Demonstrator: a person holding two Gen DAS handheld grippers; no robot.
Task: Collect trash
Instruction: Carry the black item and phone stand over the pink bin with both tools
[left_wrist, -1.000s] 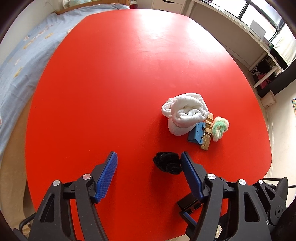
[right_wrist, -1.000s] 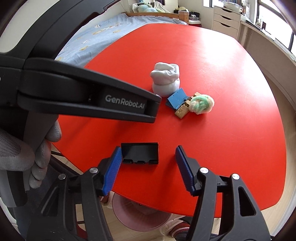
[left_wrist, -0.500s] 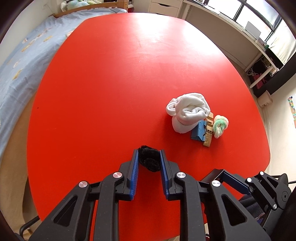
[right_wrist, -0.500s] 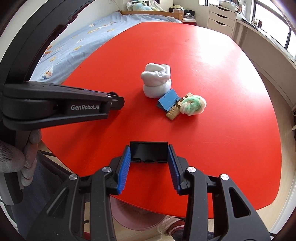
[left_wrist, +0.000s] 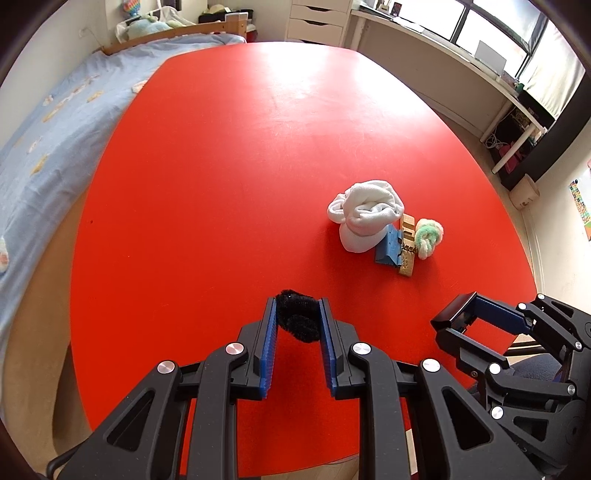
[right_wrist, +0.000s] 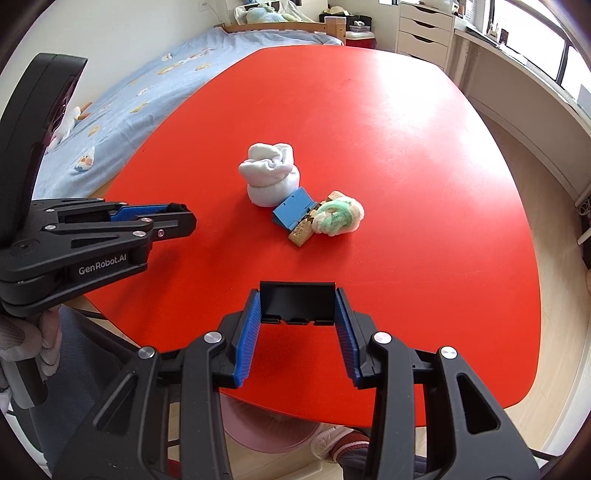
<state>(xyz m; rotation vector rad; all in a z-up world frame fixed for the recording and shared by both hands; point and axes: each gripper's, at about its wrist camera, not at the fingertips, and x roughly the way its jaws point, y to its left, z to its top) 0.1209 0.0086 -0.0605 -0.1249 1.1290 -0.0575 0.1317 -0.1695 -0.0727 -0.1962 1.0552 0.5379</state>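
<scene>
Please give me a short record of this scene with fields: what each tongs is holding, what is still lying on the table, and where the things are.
left tongs: shut on black fuzzy clump
right tongs: shut on black plastic holder
surface: red table
loose items: white rolled cloth, blue box, tan block, green-white fluffy ball
arrangement: the four loose items lie close together in one cluster, ahead of both tongs
under table edge: pink bin, partly hidden
</scene>
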